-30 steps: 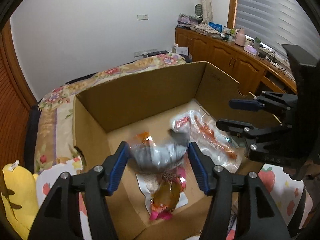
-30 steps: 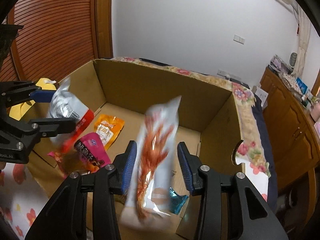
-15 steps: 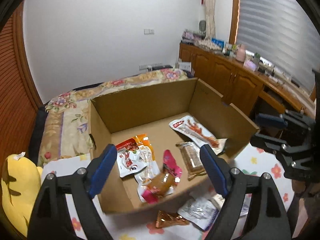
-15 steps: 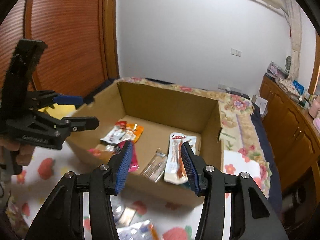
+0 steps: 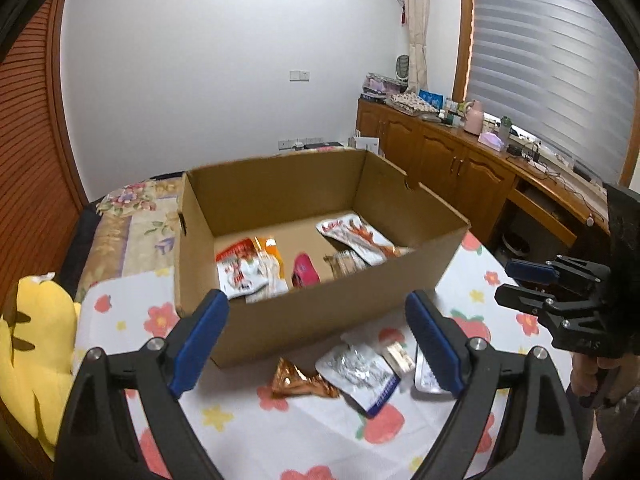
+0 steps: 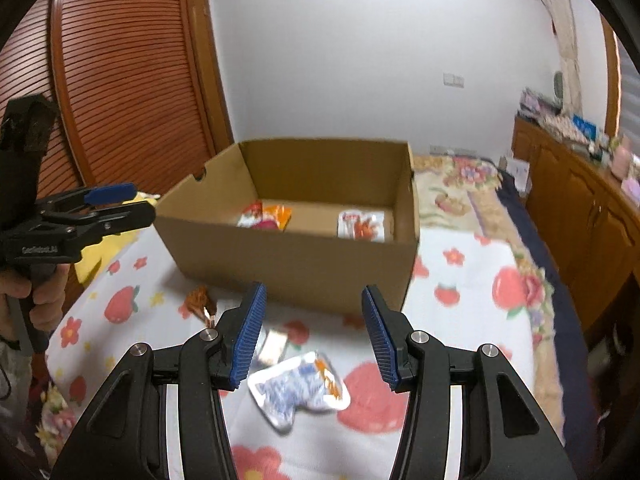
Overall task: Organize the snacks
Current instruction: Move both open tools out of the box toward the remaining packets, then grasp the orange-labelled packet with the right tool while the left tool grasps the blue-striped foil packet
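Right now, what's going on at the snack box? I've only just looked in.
A person is sorting snacks into the cardboard box with a gripper in each hand. Several packets already lie inside. The left gripper is empty, its jaws opening; the right gripper is open and empty too. Both hang over the flowered cloth in front of the box, where a silver packet, a copper-coloured wrapper and a few more snacks wait.

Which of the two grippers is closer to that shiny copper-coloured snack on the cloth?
Left. The left gripper hangs open just above the copper-coloured snack, its jaws opening. The right gripper is empty, farther to the snack's right.
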A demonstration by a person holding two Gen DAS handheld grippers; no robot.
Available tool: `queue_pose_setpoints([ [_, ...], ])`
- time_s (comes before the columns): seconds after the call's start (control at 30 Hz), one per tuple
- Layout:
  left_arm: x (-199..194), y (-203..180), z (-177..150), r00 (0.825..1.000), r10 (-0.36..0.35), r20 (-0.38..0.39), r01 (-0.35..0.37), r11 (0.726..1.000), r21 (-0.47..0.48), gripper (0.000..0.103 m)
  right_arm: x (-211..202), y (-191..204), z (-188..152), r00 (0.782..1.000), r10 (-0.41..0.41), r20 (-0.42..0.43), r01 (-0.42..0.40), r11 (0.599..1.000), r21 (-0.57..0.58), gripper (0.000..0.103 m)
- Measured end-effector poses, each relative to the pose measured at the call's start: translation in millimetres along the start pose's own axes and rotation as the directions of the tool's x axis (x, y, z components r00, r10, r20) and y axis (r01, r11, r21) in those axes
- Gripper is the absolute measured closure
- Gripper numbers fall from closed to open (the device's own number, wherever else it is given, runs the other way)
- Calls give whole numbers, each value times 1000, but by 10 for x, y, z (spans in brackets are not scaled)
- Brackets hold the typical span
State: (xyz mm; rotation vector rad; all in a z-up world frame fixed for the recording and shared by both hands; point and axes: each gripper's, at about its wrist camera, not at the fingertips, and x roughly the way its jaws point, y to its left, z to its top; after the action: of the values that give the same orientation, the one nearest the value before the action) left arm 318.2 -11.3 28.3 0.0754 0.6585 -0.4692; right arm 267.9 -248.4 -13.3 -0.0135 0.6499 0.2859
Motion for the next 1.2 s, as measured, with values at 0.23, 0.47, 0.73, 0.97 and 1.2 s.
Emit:
queue_pose_setpoints([
  [0.23, 51, -105, -403, 1000, -25, -14, 24, 999, -32, 13, 125, -90, -392, 996, 19, -91, -14, 998, 62, 53],
  [0.47, 130, -174, -716, 999, -27, -23, 27, 999, -33, 13, 290, -88, -716, 986, 45, -159, -28, 994, 107, 53],
  [0.73, 164, -222, -904, 998, -40, -42, 39, 999, -24, 13, 411, -62, -864, 976, 81, -203, -48, 986, 161, 53],
  [0.97, 191, -167, -963, 997, -45, -65, 42, 998, -41, 13, 539, -18, -892, 966, 132, -221, -84, 973, 215, 53],
  [1.2, 216, -141, -1013, 996, -46, -75, 41, 997, -65, 13, 673, -71, -793, 965, 112, -236, -48, 964, 263, 52],
])
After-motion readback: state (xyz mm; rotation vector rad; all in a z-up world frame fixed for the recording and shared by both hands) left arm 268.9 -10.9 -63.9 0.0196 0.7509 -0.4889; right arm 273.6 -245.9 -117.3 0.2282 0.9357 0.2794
